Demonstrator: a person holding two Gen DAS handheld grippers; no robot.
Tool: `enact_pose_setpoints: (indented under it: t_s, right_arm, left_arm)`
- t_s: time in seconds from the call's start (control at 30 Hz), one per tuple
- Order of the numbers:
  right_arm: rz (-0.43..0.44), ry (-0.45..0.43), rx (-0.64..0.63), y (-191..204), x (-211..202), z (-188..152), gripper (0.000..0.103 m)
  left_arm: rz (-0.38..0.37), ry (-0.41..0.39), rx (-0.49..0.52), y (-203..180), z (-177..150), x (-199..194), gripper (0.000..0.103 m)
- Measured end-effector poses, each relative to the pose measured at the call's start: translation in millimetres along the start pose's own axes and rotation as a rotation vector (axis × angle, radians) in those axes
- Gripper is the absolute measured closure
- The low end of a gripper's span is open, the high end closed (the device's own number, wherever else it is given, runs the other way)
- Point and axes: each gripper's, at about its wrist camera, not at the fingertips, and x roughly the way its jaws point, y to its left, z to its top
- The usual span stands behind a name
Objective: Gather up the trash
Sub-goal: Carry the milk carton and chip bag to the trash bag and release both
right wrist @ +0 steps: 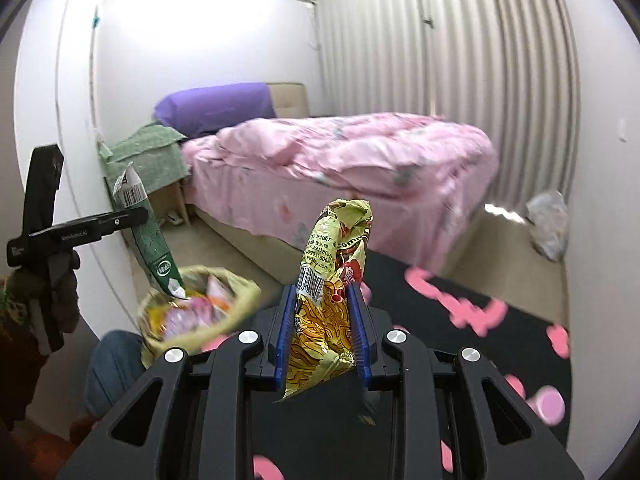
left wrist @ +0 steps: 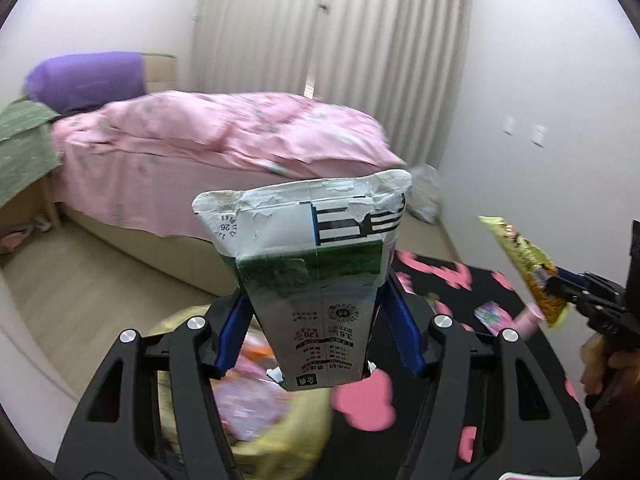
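Observation:
My left gripper (left wrist: 316, 320) is shut on a flattened green and white milk carton (left wrist: 308, 272), held above a yellow trash bag (left wrist: 276, 436) with wrappers inside. In the right wrist view the carton (right wrist: 150, 236) hangs just over the bag (right wrist: 192, 312), held by the left gripper (right wrist: 132, 216). My right gripper (right wrist: 322, 328) is shut on a crumpled yellow snack wrapper (right wrist: 332, 300), right of the bag. In the left wrist view the wrapper (left wrist: 528, 272) and right gripper (left wrist: 560, 284) are at the far right.
A bed with pink bedding (left wrist: 224, 140) stands ahead, curtains (left wrist: 332, 40) behind it. A black rug with pink shapes (right wrist: 480, 320) covers the floor; small wrappers (left wrist: 492, 314) lie on it. A clear plastic bag (right wrist: 548, 224) lies by the right wall.

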Motion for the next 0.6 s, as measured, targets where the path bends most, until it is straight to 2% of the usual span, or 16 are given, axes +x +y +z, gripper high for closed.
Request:
enact_pose_setpoints:
  t_s: [0.13,0.23,0.43,0.53,0.6]
  right_arm:
    - [0.107,0.016,0.004,25,38,21,0.077]
    - [0.186,0.066,0.013,47,77,25,0.077]
    - [0.33,0.195,0.004,91,148,17,0.077]
    - [0.415,0.275,0.002,110,190,8,0.077]
    - [0.421,0.33,-0.033,124,211,-2,0.077]
  left_arm:
    - [0.113,-0.023,-0.061,51,5,-8,0.044]
    - [0.157,-0.005,-0.092,78,2,-4,0.044]
    - [0.133,0.07,-0.109,100,-23,21,0.044]
    - [0.114,0.149,-0.093,104,-39,54,0.045]
    - [0.09,0.207,-0.093,108,-51,80,0.045]
